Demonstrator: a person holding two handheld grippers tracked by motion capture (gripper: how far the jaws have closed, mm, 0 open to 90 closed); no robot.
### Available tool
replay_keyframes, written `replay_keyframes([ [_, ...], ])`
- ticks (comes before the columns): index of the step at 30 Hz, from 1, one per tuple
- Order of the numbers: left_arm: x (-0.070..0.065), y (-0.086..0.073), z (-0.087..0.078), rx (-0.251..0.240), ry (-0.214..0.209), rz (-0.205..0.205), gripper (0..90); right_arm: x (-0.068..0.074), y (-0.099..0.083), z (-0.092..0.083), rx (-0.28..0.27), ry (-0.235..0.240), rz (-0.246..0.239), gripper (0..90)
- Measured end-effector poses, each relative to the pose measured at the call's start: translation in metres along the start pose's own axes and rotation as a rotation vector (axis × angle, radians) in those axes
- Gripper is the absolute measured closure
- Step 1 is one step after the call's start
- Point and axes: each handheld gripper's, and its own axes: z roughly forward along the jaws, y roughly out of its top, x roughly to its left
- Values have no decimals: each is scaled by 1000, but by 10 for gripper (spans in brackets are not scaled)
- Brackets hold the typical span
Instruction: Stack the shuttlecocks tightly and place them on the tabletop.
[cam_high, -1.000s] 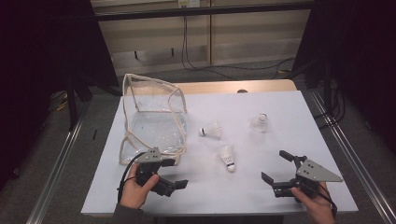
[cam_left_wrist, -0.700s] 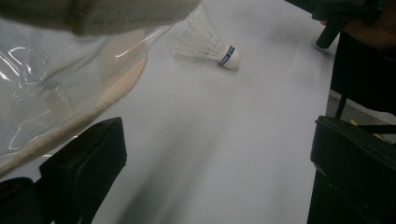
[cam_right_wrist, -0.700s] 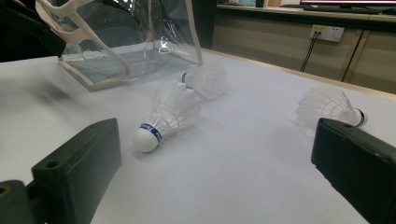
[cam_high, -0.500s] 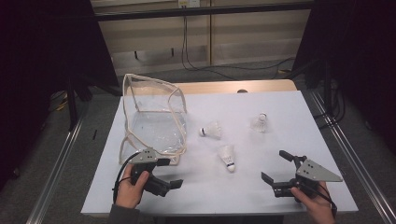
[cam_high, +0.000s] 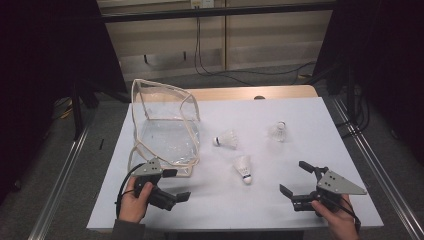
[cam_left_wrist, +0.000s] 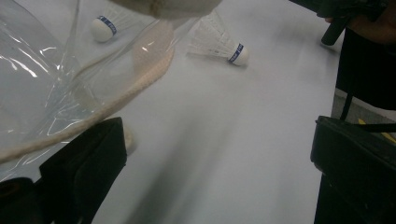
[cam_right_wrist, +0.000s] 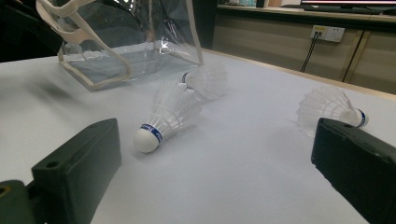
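The right gripper (cam_high: 300, 183) sits at the near right edge of the white table (cam_high: 280, 215), held in a hand. Its two black jaws stand wide apart and hold nothing. The left gripper (cam_high: 175, 185) sits at the near left edge. Its jaws are spread wide too, and they are empty.

The closest thing to the right gripper is the nearest shuttlecock (cam_high: 243, 167). It lies on its side a little farther up the table and to the left of that gripper. In the right gripper view, this nearest shuttlecock (cam_right_wrist: 166, 116) is straight ahead between the jaws, just a bit to the left. Its round cork tip points toward the near edge of the table, and its white feathers point away. So its long line runs almost the same way the gripper looks.

The left gripper is close to the clear plastic bag (cam_high: 167, 127), just in front of the bag's near corner.

Farther up, a second shuttlecock (cam_high: 226, 139) lies on its side just beside the bag, with its cork tip toward the bag. Farthest away, on the right, a third shuttlecock (cam_high: 279, 132) stands with its cork tip up.

I think the right gripper is the better one to grab the nearest shuttlecock, because it already faces it.
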Motion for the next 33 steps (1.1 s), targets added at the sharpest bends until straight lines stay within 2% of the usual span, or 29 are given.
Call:
replay_keyframes([
  [8, 5, -2, -6, -14, 22, -2, 37, 0, 0, 0, 0, 2, -2, 8],
  [26, 14, -7, -16, -18, 38, 4, 37, 0, 0, 1, 4, 2, 1, 8],
  [33, 18, -9, -19, -24, 47, -6, 37, 0, -1, 1, 8, 2, -3, 8],
])
